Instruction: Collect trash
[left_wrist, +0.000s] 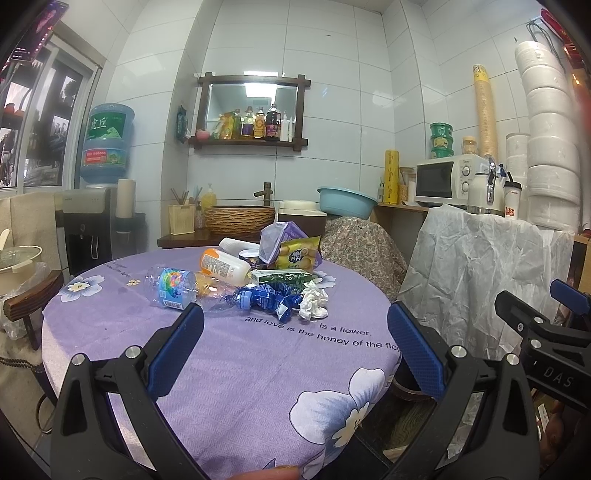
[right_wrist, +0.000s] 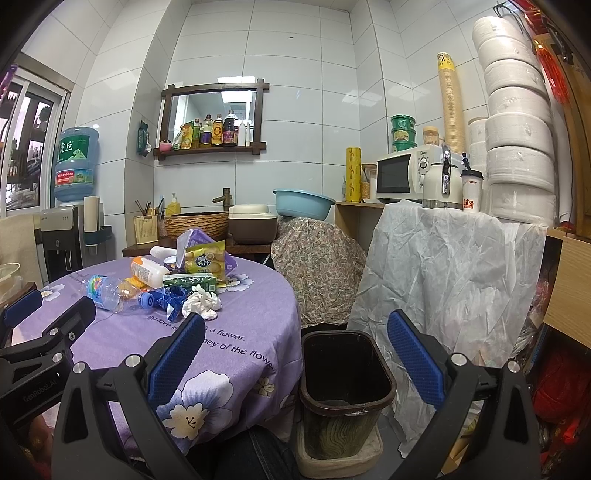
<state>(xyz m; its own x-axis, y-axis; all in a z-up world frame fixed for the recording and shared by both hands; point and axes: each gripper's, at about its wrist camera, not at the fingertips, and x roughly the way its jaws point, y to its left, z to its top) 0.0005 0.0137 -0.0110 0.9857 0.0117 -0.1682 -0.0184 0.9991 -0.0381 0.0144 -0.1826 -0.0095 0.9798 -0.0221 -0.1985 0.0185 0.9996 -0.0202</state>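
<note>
A pile of trash lies on the far side of the round table with the purple cloth (left_wrist: 221, 369): a clear plastic bottle (left_wrist: 177, 286), a white and orange bottle (left_wrist: 225, 266), a yellow snack bag (left_wrist: 297, 254), a green pack (left_wrist: 282, 277), blue wrappers (left_wrist: 273, 301) and a crumpled white tissue (left_wrist: 313, 302). My left gripper (left_wrist: 295, 350) is open and empty, above the table's near half. My right gripper (right_wrist: 295, 354) is open and empty, above a dark bin (right_wrist: 345, 384) that stands on the floor right of the table (right_wrist: 229, 332). The tissue (right_wrist: 201, 302) and the pile also show in the right wrist view.
A draped white sheet (right_wrist: 443, 280) covers furniture right of the bin. A floral-covered object (right_wrist: 317, 266) stands behind the table. A water dispenser (left_wrist: 88, 221) and a wooden chair (left_wrist: 33, 295) are at the left. A counter holds a basket sink (left_wrist: 240, 219) and a microwave (left_wrist: 447, 179).
</note>
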